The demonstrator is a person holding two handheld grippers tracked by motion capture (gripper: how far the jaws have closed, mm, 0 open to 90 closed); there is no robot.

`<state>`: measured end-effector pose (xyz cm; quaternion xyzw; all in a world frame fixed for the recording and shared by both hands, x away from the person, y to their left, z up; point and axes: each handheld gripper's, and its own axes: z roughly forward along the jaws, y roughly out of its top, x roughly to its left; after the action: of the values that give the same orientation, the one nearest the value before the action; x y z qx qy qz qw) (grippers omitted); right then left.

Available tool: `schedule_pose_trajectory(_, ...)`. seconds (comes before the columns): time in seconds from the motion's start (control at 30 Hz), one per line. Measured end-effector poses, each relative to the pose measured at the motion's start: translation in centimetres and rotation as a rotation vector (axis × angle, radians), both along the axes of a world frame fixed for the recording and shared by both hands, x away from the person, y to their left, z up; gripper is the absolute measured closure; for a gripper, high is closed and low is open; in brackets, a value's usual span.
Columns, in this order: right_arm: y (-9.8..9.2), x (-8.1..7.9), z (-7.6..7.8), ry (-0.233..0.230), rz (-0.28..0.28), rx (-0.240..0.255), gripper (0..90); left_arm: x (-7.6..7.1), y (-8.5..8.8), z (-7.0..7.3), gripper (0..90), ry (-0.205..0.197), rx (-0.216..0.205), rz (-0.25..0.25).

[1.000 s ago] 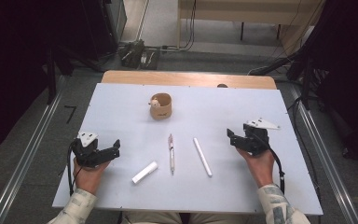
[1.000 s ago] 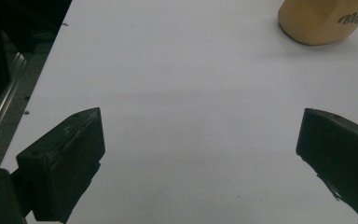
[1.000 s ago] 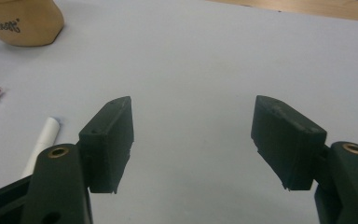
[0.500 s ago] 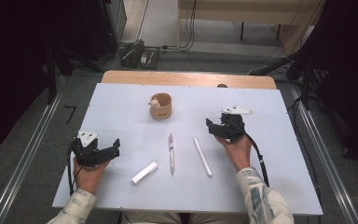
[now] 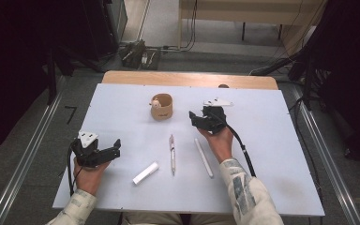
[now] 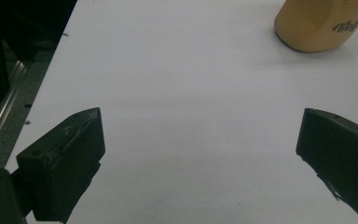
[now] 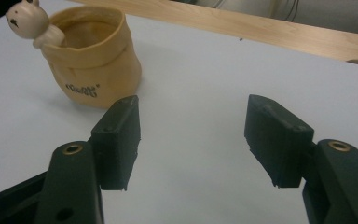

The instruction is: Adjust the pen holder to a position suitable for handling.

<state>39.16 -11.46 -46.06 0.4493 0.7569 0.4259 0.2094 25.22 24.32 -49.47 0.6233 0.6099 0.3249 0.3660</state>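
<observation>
Right gripper has swung in from the table's right side to just beside the tan pen holder, jaws empty, wide but just been closing, risking knocking the light cup over; left gripper open, empty.

A lab: a white table on grey floor, cables and floor rails.

Surface: white rectangular table, wooden strip along its far edge.
Far centre: tan fabric pouch with small animal figure.
Near centre: slim pen.
Right of pen: white stick.
Near left: short white cylinder.
</observation>
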Motion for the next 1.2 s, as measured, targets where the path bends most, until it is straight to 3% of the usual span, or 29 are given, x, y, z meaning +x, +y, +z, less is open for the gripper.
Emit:
schedule_pose_trajectory(0.57,3.7,2.6,0.6,-0.01,0.031,0.007,42.1,0.0,-0.2,-0.1,2.9,0.003,0.009,-0.012)
schedule_pose_trajectory(0.9,6.0,4.1,1.4,-0.036,0.059,-0.022,53.6,0.0,-0.2,0.0,2.9,-0.002,0.007,-0.017)
schedule_pose_trajectory(1.2,7.6,5.2,1.1,-0.007,0.061,-0.016,59.7,-0.1,-0.3,0.0,2.9,-0.001,0.008,-0.022)
